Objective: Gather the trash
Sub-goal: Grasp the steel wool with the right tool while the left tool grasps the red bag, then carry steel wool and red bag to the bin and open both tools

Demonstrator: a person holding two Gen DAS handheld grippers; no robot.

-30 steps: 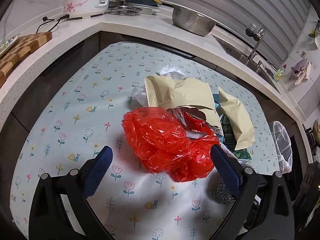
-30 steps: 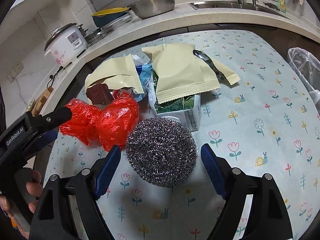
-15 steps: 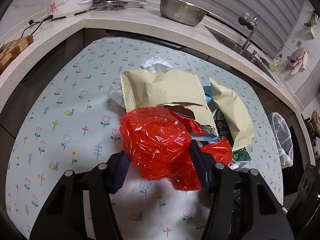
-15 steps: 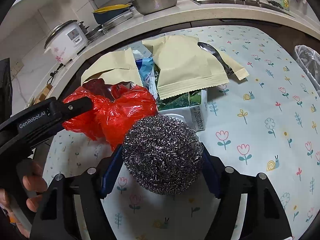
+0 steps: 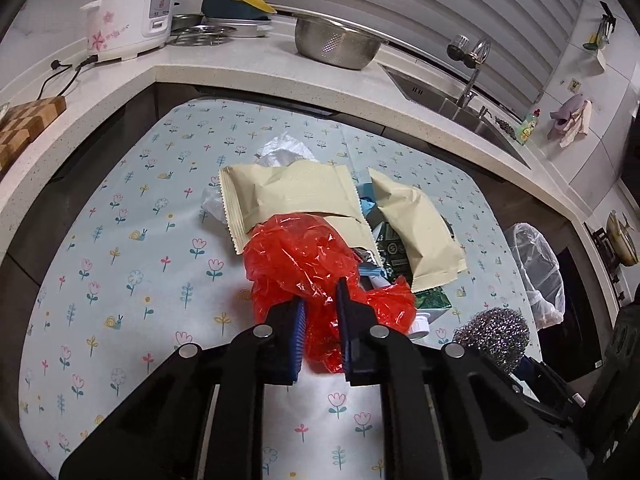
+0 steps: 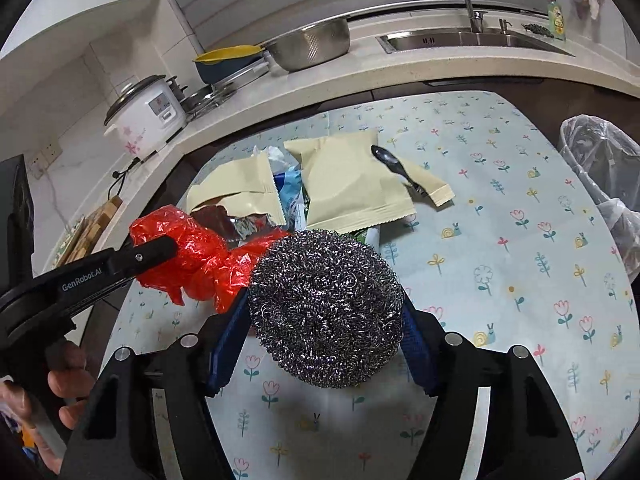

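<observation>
Nearest us, our left gripper (image 5: 320, 316) is closing its fingers, open a second ago, onto the red plastic bag (image 5: 300, 256); our right gripper (image 6: 324, 340) clamps the steel scourer (image 6: 326, 308). Both pieces now hang above the worktop (image 6: 520, 280), ready for the lined bin (image 6: 600, 160) past its right edge

- Crumpled plastic bag (image 5: 298, 258): bright, glossy red.
- Scouring ball (image 6: 326, 308): silvery steel grey.
- Snack packets (image 5: 292, 194): pale beige.
- Tablecloth (image 5: 132, 248): light blue, printed with small flowers and snails.
- Gripper pads (image 5: 299, 322): blue on black fingers.
- Rice cooker (image 5: 128, 20): white with pink blossoms.
</observation>
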